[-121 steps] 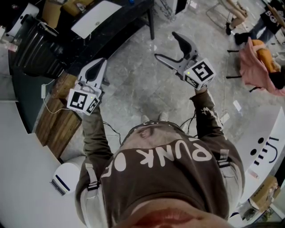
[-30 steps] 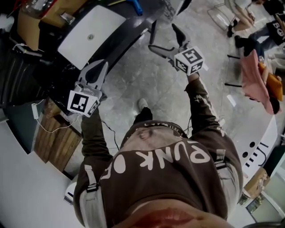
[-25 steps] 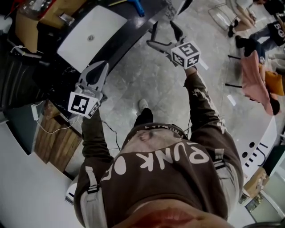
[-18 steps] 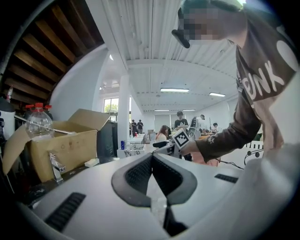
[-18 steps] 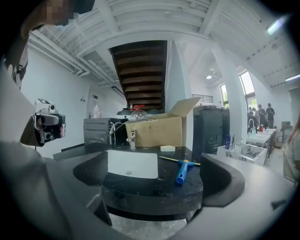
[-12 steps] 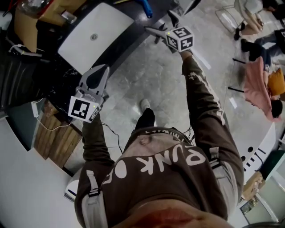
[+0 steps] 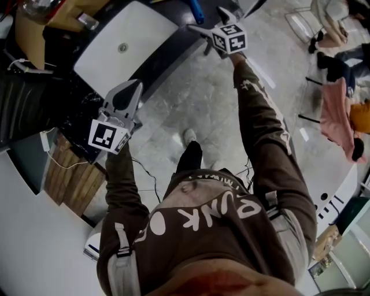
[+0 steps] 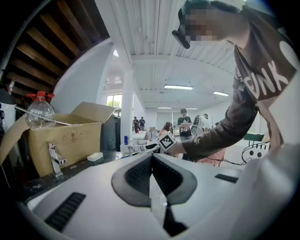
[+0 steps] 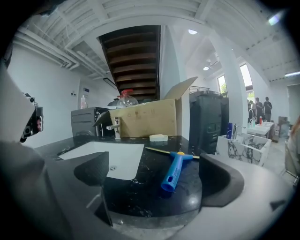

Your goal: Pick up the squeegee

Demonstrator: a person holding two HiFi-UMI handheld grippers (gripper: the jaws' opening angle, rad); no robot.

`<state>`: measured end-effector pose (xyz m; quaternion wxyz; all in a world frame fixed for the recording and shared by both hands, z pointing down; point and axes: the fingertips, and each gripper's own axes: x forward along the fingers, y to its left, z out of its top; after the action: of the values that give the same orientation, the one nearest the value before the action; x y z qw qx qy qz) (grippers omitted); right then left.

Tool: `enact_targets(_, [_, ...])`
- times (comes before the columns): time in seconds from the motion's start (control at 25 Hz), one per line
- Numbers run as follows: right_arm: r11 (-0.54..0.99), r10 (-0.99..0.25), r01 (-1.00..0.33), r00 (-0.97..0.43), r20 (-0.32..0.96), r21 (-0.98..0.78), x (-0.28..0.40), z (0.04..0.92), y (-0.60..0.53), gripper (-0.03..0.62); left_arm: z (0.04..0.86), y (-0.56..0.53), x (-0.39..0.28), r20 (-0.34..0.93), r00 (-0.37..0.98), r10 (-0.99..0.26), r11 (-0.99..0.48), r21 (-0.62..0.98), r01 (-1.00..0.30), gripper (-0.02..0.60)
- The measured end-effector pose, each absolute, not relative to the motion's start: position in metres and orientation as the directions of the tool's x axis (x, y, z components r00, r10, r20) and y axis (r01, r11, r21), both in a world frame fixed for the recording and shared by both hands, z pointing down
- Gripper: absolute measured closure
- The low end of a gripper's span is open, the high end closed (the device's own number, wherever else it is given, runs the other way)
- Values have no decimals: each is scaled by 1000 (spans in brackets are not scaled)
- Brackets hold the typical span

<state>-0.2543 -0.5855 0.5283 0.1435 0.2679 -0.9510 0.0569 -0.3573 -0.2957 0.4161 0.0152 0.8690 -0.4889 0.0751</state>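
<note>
The squeegee (image 9: 174, 169) lies flat on the black counter: a blue handle pointing toward me and a thin yellow-edged blade (image 9: 161, 151) at its far end. In the head view only part of its blue handle (image 7: 196, 9) shows at the top edge. My right gripper (image 9: 154, 163) is open at the counter's front edge, the handle's near end a short way ahead between its fingers, untouched. From above, the right gripper (image 7: 206, 19) is stretched out at arm's length. My left gripper (image 7: 131, 88) is held back near the sink, shut and empty, its pads (image 8: 151, 168) pressed together.
A white sink basin (image 9: 115, 157) is set in the black counter (image 9: 140, 197) left of the squeegee, with a faucet (image 9: 114, 127), a cardboard box (image 9: 150, 119) and a white soap bar (image 9: 158, 137) behind. A dark bin (image 9: 212, 123) stands at the right. People stand and sit far off.
My right gripper has reached forward and up to the counter's edge near the squeegee, arm stretching out. The left gripper has stayed about where it was, still shut.
</note>
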Motion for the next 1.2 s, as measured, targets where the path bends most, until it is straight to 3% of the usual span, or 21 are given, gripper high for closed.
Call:
enact_targets(0.52, [836,-503,-548,-788,356,-34,-276,565,-636,52,466,-404,-371,150,545,-825,-558,-62,-827,580])
enact_targets(0.96, [814,-515,-580,-743,429,-28,-285,590,-656,146,494,-441,-365,179,558,-811,-575,-61,-816,580])
enact_targets(1.04, [808,-526,-589,-724,446,-5,-285,592,-659,169,496,-446,-366,179,556,-811,-574,-61,-817,580])
enact_targets(1.2, [784,-554,-620,-682,478,25,-280,594,-666,281,499,-452,-367,183,556,-811,-574,-64,-816,580])
